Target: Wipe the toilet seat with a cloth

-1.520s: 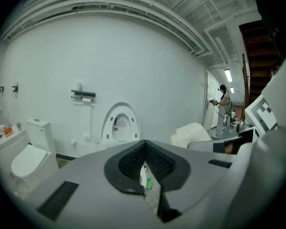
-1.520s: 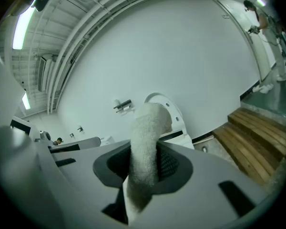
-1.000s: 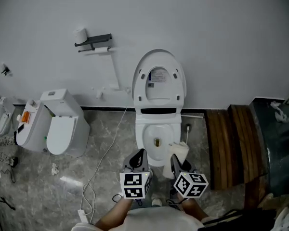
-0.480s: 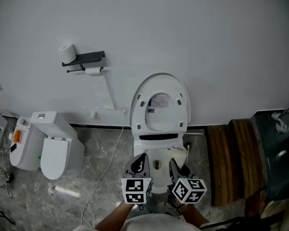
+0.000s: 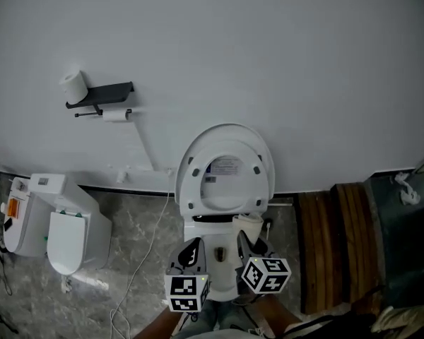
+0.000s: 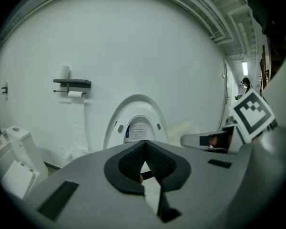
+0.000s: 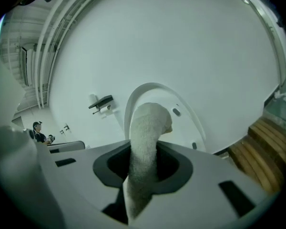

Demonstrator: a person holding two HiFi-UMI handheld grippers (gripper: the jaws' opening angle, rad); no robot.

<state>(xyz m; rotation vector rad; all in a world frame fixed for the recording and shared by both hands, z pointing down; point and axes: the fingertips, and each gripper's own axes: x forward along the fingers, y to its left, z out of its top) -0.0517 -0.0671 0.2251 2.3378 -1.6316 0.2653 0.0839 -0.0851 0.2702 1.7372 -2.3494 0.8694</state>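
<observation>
The white toilet stands against the wall with its seat and lid (image 5: 225,175) raised upright; its bowl (image 5: 219,254) shows between my two grippers. My right gripper (image 5: 244,241) is shut on a pale cloth (image 5: 249,222), held just below the raised seat's lower right edge. In the right gripper view the cloth (image 7: 146,142) sticks up out of the jaws in front of the seat (image 7: 183,113). My left gripper (image 5: 193,248) hovers over the bowl's left side, shut with nothing in it; in its own view its pads (image 6: 133,163) meet, with the seat (image 6: 136,123) ahead.
A dark paper holder (image 5: 104,92) with a roll (image 5: 74,85) hangs on the wall at left. A white bin-like unit (image 5: 53,224) stands on the floor at left, and a cable (image 5: 138,270) trails beside the toilet. Wooden slats (image 5: 339,239) lie at right.
The head view has tipped upward, so the toilet sits lower in the frame. Both grippers stay close together over the bowl, the cloth now nearer the raised seat.
</observation>
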